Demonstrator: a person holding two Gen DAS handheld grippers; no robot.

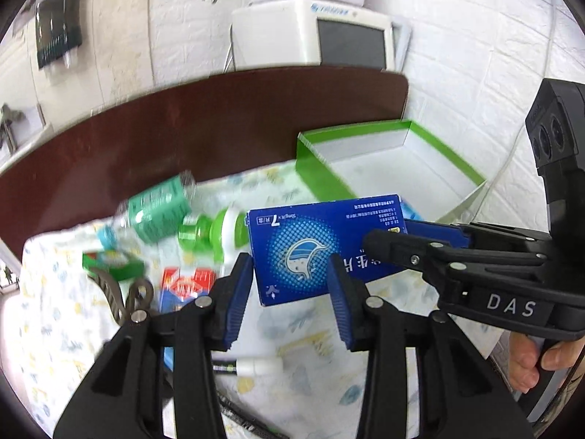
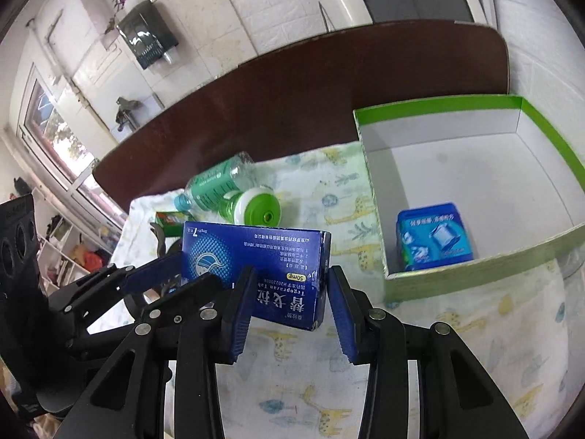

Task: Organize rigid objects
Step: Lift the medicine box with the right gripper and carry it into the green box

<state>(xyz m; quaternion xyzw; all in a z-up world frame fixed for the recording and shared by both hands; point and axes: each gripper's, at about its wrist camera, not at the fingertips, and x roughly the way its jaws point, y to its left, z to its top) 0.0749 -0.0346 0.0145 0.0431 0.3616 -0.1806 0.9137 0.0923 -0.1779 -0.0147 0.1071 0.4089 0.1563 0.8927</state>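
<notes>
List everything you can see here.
medicine box: one, blue, held above cloth
open box: one, green outside, white inside, on table's right
packet: one, blue, inside open box
bottle: one, clear, green label, lying on cloth
jar: one, green and white, beside bottle
green box: one, on cloth
red box: one, on cloth
cloth: one, pale, animal print
table: one, dark brown
left gripper, right gripper: black, blue pads, closed on medicine box
hand: one, on right gripper's handle

Bottle blurred (label unreadable); pen half-hidden.
</notes>
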